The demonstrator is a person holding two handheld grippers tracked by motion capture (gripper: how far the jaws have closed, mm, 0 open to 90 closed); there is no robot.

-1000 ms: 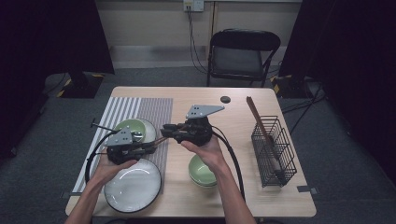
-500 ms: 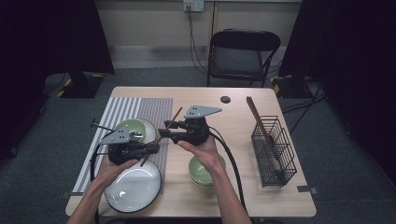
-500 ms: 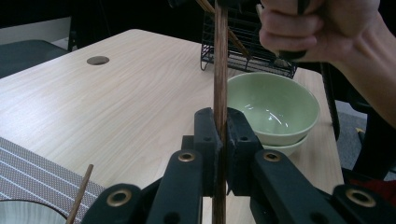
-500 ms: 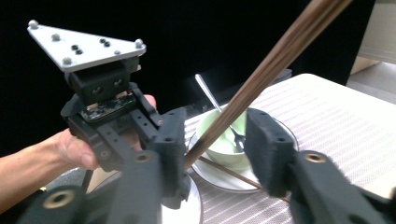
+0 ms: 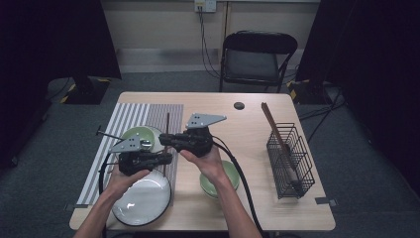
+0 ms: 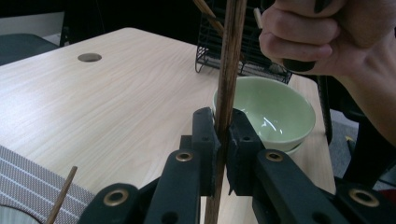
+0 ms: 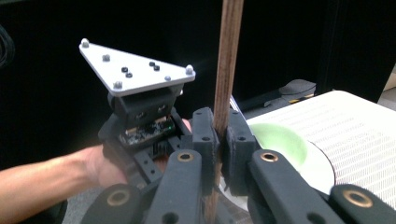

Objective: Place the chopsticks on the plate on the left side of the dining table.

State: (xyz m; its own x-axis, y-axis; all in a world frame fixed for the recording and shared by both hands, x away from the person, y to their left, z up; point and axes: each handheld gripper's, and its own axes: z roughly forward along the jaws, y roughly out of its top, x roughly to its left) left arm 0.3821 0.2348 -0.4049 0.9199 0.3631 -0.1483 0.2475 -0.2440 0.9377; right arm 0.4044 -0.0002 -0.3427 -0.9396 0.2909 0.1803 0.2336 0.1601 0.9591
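Observation:
A brown wooden chopstick [image 5: 168, 124] is pinched by both grippers over the striped mat. In the left gripper view the chopstick [image 6: 229, 70] rises between the jaws of my left gripper [image 6: 223, 126], which is shut on it. My right gripper [image 7: 220, 123] has just been closing and now clamps the same chopstick [image 7: 228, 56] a little higher. In the high view my left gripper [image 5: 168, 157] sits just in front of my right gripper [image 5: 162, 140], and the two point at each other.
One green bowl [image 5: 136, 135] stands on the striped mat [image 5: 133, 116], another green bowl [image 5: 230, 176] beside the right forearm. A white plate [image 5: 141, 201] lies at the front left. A wire basket [image 5: 289, 158] with chopsticks is at the right. A loose chopstick [image 6: 60, 200] lies on the mat.
The chopstick's upper end leaned to the right half a second ago and now points straight away. My right gripper has edged left and closed on it. The left hand stayed put.

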